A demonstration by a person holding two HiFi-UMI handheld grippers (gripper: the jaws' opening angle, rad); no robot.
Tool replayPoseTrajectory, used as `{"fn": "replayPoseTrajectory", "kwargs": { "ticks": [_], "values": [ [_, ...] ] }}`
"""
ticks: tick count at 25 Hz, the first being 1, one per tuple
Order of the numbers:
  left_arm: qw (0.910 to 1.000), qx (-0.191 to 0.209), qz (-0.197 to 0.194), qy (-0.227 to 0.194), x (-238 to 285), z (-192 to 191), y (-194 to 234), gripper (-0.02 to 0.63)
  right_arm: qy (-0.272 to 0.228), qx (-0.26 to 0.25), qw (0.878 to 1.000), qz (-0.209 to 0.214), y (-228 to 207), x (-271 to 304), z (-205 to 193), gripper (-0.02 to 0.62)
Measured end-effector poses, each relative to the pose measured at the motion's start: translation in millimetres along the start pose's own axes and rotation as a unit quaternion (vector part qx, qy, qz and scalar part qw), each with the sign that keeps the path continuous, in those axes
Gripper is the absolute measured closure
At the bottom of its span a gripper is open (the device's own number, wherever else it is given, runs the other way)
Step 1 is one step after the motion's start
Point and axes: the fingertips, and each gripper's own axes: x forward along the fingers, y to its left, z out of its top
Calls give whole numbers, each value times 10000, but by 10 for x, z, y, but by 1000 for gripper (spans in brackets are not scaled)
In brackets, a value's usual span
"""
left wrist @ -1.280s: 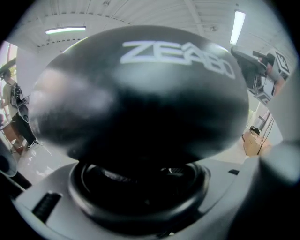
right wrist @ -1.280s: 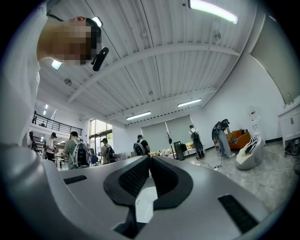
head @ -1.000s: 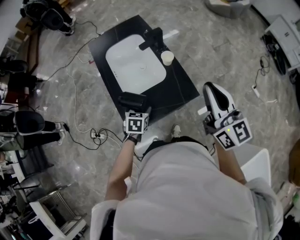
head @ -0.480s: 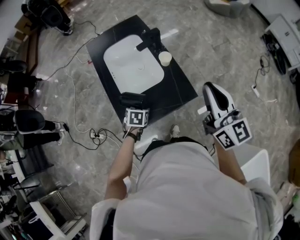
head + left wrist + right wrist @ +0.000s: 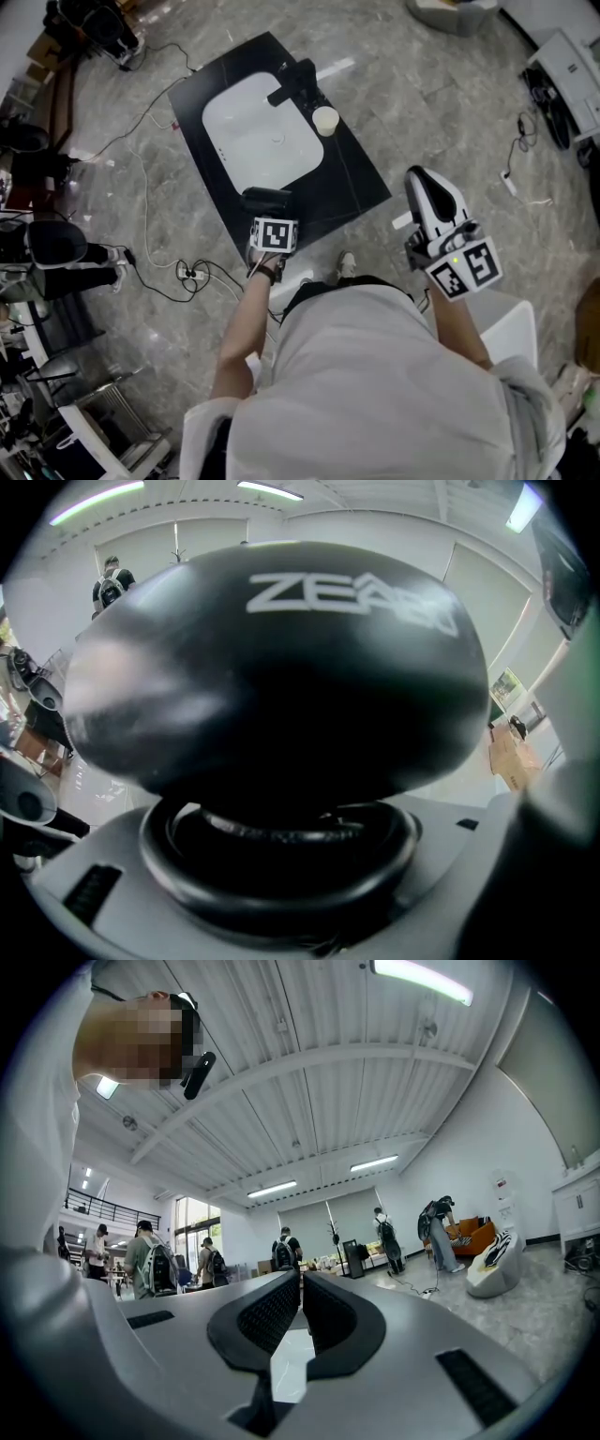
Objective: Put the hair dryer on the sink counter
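Left gripper (image 5: pixel 268 217) has the dryer (image 5: pixel 264 198), and its own view confirms it: the glossy black body (image 5: pixel 272 667) fills nearly the whole picture, grey jaws clamped on it from below. From the head camera the dryer hangs over the near edge of the black counter (image 5: pixel 352 183), just short of the white basin (image 5: pixel 258 131); how high it sits above the surface I can't tell from up here. Right gripper (image 5: pixel 424 180) is out of the play, held up and well to the right of the counter, over the floor, and its view shows the jaws (image 5: pixel 301 1288) pressed together with only a sliver between them and nothing in there. So by my read this is the carry-and-place step: dryer in the grip, over the target, not yet set down. The next move calls for picking a bare patch of black. The wide strip to the right of the basin looks the best bet, or the near edge just below the dryer, which is narrower. Bring it down until the body rests flat, then let the jaws go. Things to steer clear of: the basin itself, the black faucet (image 5: pixel 295 80) at the far side, and the white cup (image 5: pixel 325 120) standing just beside it. That rounded, glossy shell could roll if it lands tilted, so a level touchdown matters.
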Motion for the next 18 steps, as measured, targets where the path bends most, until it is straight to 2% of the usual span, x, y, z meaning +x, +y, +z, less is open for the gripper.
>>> {"fn": "replayPoseTrajectory", "kwargs": {
  "ticks": [18],
  "values": [
    [9968,-228,-138,748,238,-217,-135,322,4,63,10000,-53,-198,7,12,554]
  ]
}}
